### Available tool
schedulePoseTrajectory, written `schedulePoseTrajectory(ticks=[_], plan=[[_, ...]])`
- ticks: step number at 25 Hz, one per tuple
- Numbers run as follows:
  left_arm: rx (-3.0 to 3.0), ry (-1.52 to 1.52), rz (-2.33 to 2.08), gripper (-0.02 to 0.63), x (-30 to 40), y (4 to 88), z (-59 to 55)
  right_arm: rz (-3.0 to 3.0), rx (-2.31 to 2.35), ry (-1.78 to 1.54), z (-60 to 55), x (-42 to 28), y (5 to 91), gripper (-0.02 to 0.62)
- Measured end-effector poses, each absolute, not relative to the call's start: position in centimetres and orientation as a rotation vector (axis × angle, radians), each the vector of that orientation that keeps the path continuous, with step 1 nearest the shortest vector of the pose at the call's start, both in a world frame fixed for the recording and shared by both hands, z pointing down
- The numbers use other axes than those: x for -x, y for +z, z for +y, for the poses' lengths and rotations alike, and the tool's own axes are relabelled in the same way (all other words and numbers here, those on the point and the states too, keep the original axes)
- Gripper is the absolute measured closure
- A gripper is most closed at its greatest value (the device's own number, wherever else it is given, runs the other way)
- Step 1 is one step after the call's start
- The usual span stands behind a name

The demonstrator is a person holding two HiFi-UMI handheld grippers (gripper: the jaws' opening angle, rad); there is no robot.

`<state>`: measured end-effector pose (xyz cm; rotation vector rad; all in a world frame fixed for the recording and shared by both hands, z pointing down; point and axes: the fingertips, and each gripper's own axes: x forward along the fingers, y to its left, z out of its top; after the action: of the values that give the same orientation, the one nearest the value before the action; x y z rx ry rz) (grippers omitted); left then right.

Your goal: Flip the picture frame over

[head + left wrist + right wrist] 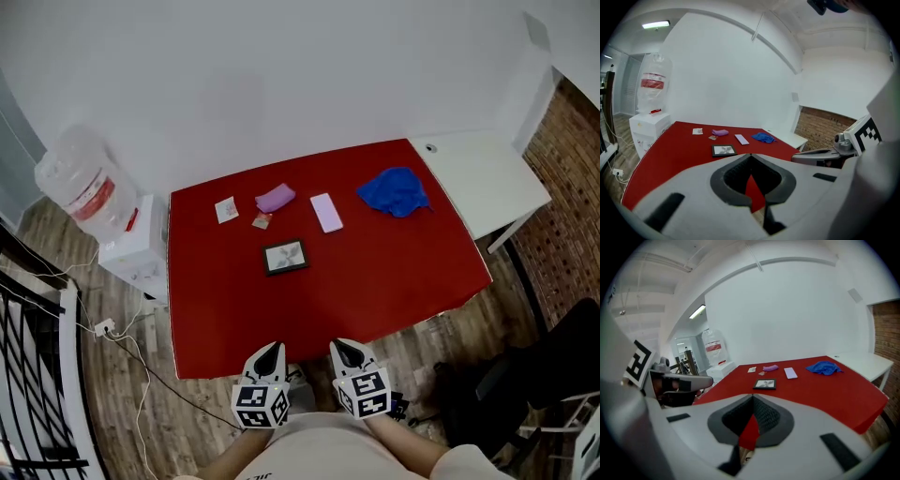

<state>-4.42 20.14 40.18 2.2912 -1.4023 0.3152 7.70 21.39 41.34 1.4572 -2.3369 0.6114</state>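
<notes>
Red tabletop (394, 272) fills the room's middle, and the picture frame (285, 256) lies picture-up near its centre, long side running roughly left to right. Left gripper (271, 349) and right gripper (343, 348) hover at the near edge, both clenched and empty. The frame sits well ahead, nearer the left one.

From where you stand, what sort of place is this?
Likely an office or workroom: a water cooler with a large bottle on top stands beside a red table, and a plain white desk stands next to it.
</notes>
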Motion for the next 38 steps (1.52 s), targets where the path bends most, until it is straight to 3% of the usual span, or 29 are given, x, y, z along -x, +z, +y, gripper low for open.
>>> schedulePoseTrajectory(ticks=[11,38], plan=[[-2.329,0.337,-1.313,0.6,7.8,40.1,9.8,-2.281,-1.554,0.594,11.9,-4.2,40.4,0.591],[-2.218,0.361,-1.448,0.6,9.2,43.7,1.5,-2.31,-1.389,0.588,1.2,-3.3,43.1,0.591]])
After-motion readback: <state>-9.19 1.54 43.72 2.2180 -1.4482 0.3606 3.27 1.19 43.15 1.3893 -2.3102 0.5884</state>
